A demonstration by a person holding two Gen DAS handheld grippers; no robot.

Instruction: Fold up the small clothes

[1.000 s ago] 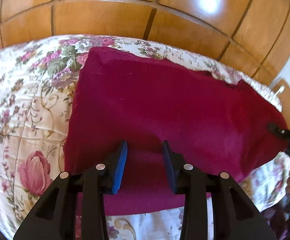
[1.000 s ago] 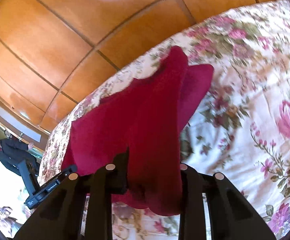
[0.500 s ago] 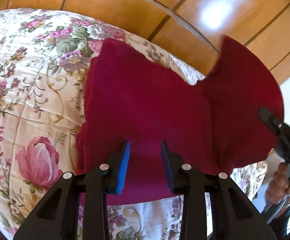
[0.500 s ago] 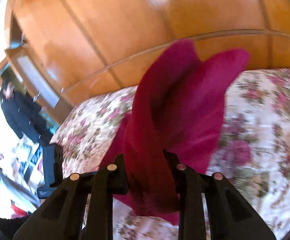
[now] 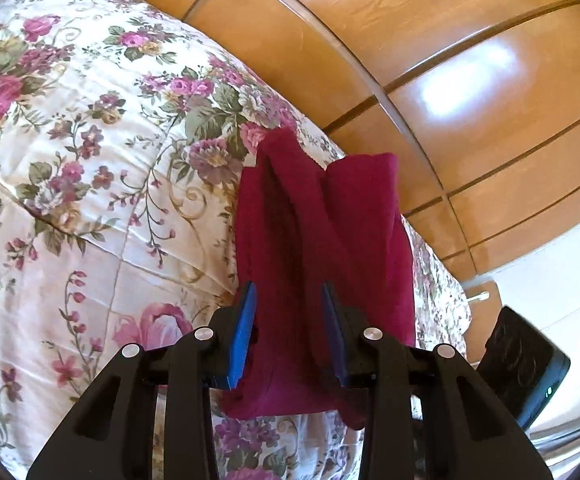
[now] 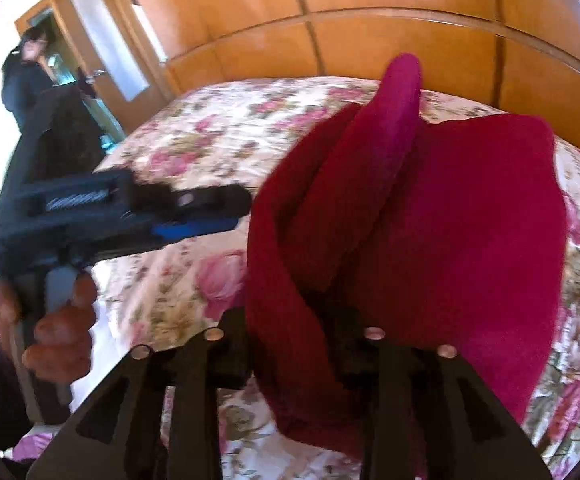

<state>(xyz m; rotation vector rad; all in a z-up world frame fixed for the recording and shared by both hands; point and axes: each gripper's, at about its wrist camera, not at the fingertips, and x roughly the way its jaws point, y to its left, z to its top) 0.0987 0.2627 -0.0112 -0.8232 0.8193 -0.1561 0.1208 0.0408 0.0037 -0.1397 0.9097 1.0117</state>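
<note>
Left gripper: the two blue-padded fingers stand partly apart, and the crimson garment passes between them. The left pad shows a sliver of clearance beside the fabric; the right pad lies against it. Whether the pads press on the cloth cannot be told from the left wrist view.

Right gripper: the jaws are opening. A thick rolled band of the crimson garment runs between the fingers and drapes over the gripper body below. The fingertips are hidden under the fabric, so contact of the pads with the cloth cannot be confirmed.

Garment position: it is bunched into upright folds between the two grippers. One fold stands up as a rounded peak in the right wrist view; a broad flap spreads to its right. The far end of the garment reaches the floral bedspread.

Surroundings: in the right wrist view, the left gripper points at the garment from the left, blurred, with the left hand on its handle. A wooden panelled wardrobe stands behind the bed. A person in dark clothing appears in a doorway at upper left.
</note>
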